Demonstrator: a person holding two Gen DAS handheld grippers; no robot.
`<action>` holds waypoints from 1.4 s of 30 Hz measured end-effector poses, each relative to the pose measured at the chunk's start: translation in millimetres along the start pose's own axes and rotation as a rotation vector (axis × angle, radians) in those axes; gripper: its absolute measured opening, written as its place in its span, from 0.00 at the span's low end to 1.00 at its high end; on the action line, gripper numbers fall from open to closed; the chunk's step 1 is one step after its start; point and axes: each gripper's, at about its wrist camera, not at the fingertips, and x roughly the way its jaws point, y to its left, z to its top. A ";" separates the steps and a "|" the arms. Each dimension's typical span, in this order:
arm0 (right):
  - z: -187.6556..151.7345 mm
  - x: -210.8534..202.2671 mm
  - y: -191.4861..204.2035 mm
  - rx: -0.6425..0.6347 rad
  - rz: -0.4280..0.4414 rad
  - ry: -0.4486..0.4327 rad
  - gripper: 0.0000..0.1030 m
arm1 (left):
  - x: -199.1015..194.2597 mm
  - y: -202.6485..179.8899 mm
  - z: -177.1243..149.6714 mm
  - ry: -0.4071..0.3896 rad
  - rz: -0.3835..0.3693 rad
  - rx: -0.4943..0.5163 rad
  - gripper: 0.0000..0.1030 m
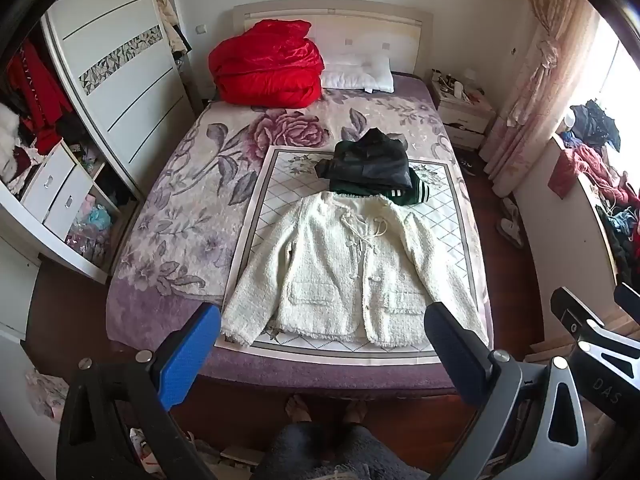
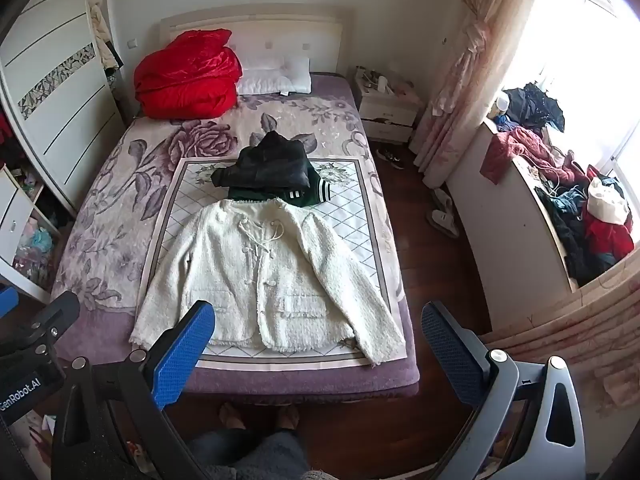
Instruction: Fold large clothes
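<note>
A cream tweed jacket (image 1: 352,268) (image 2: 264,272) lies flat and face up on a patterned mat (image 1: 280,168) near the foot of the bed, sleeves spread to both sides. Behind its collar sits a stack of folded dark clothes (image 1: 372,164) (image 2: 268,168), black on top and green with white stripes below. My left gripper (image 1: 322,320) hangs open above the jacket's hem, well clear of it. My right gripper (image 2: 318,320) is open too, over the hem's right part. Nothing is between either pair of blue pads (image 1: 188,356) (image 2: 184,356).
A red quilt (image 1: 268,64) and white pillow (image 1: 358,74) lie at the headboard. A wardrobe (image 1: 100,92) stands left, a nightstand (image 1: 462,108) and a counter piled with clothes (image 2: 568,200) right. The person's feet (image 1: 324,408) stand on the wood floor at the bed's foot.
</note>
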 end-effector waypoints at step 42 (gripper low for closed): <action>5.5 -24.4 10.6 -0.016 0.006 -0.024 1.00 | -14.0 6.7 14.2 -0.018 0.005 0.000 1.00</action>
